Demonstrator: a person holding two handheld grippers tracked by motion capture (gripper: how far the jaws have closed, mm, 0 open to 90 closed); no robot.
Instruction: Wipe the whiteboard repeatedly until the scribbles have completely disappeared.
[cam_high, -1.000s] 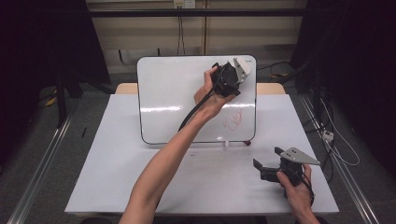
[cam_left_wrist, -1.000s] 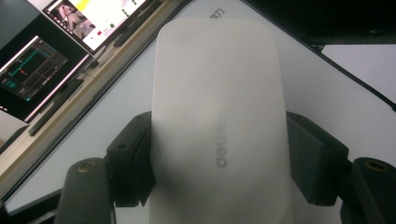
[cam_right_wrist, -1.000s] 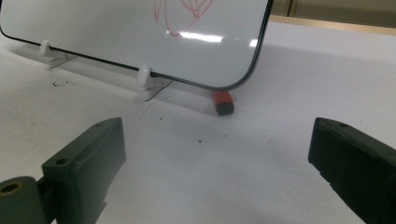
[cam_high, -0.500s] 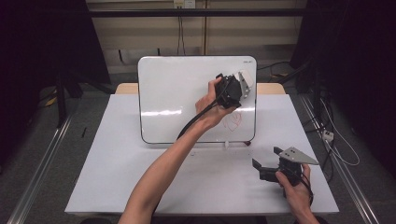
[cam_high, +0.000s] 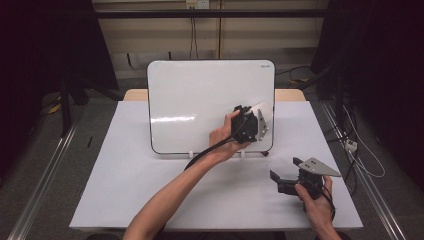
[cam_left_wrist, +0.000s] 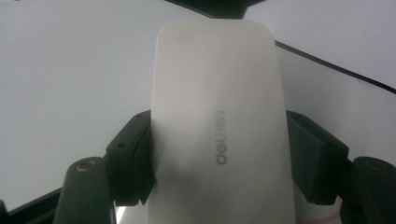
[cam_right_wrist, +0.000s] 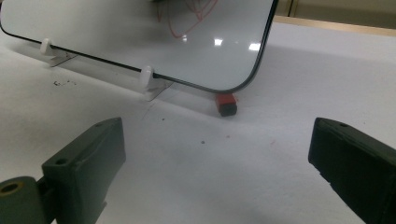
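Down the whiteboard (cam_high: 200, 100) has come the left gripper (cam_high: 256, 122), clamping the eraser (cam_left_wrist: 217, 130) against its lower right. Pressing hard could topple it off its clips (cam_right_wrist: 148, 77). Right gripper (cam_high: 286, 175) idles, jaws wide.

I'm stretching my left arm far forward, its left gripper (cam_high: 254, 125) raised and clamping something between its jaws, while my right gripper (cam_high: 289, 176) is resting low, jaws spread wide.

a small red and black object (cam_right_wrist: 227, 104) is seen on the white table (cam_high: 150, 195), lying beyond the right gripper's fingers.
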